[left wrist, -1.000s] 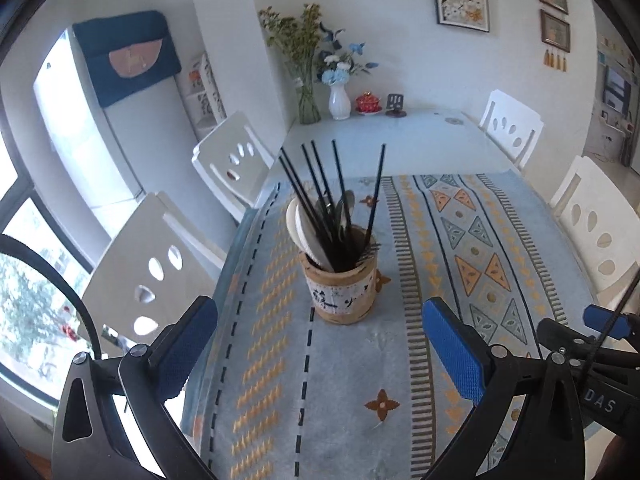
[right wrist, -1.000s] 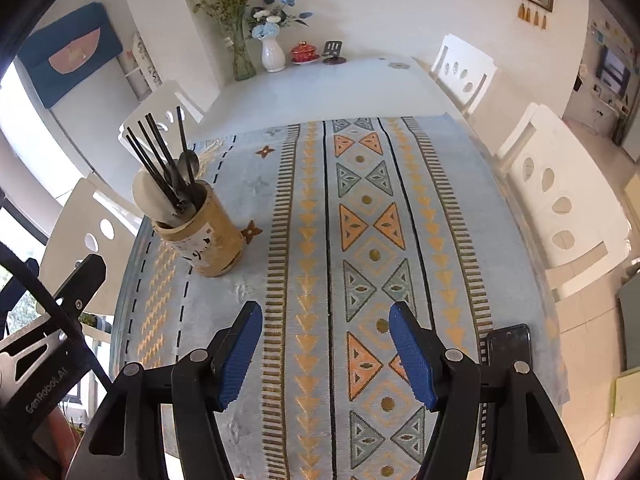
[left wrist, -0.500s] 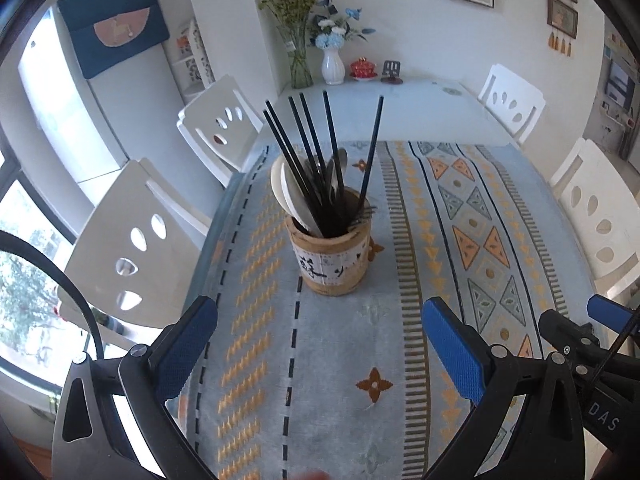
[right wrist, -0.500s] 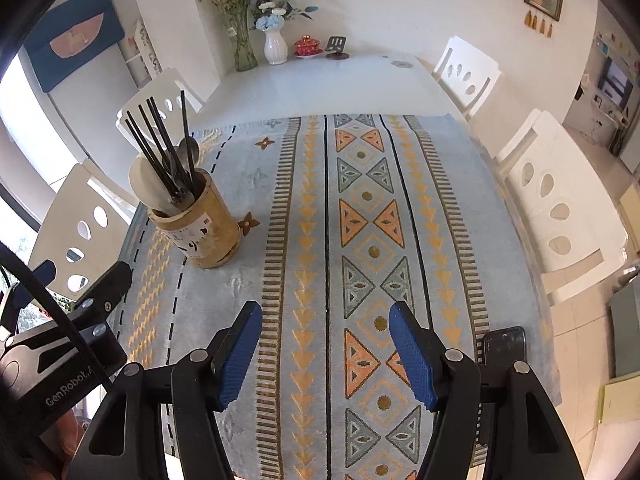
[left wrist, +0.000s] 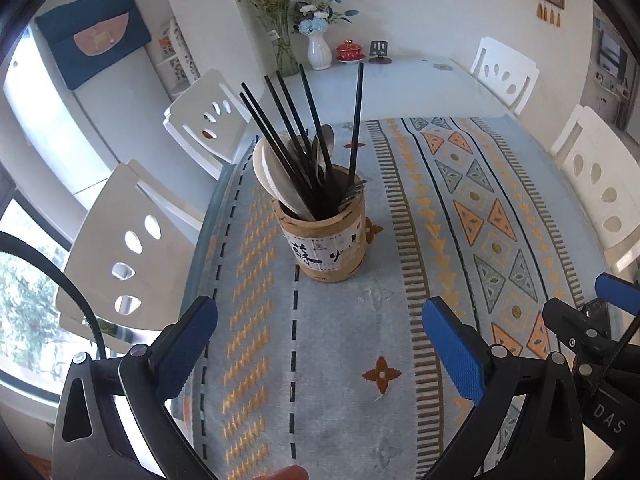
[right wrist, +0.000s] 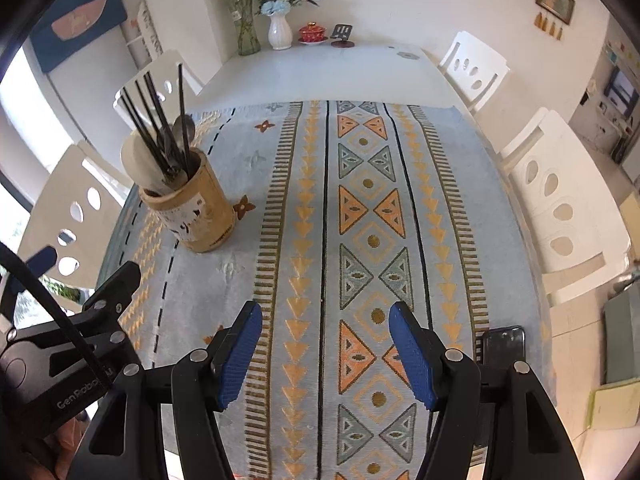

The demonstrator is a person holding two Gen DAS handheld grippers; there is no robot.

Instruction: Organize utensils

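All black chopsticks (left wrist: 296,136) and pale spoons (left wrist: 272,180) stood inside the round bamboo holder (left wrist: 326,240); no utensil lay on the patterned cloth (right wrist: 372,240). Left gripper (left wrist: 320,348) and right gripper (right wrist: 326,356) were spread wide, empty.

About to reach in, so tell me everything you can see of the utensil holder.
The utensil holder is a tan, bamboo-looking cylinder with a white printed label, standing upright on the patterned table runner near its left edge. It is packed with black chopsticks, pale spoons and metal spoons, all leaning outward. Neither the left gripper nor the right gripper touches it; both are open.
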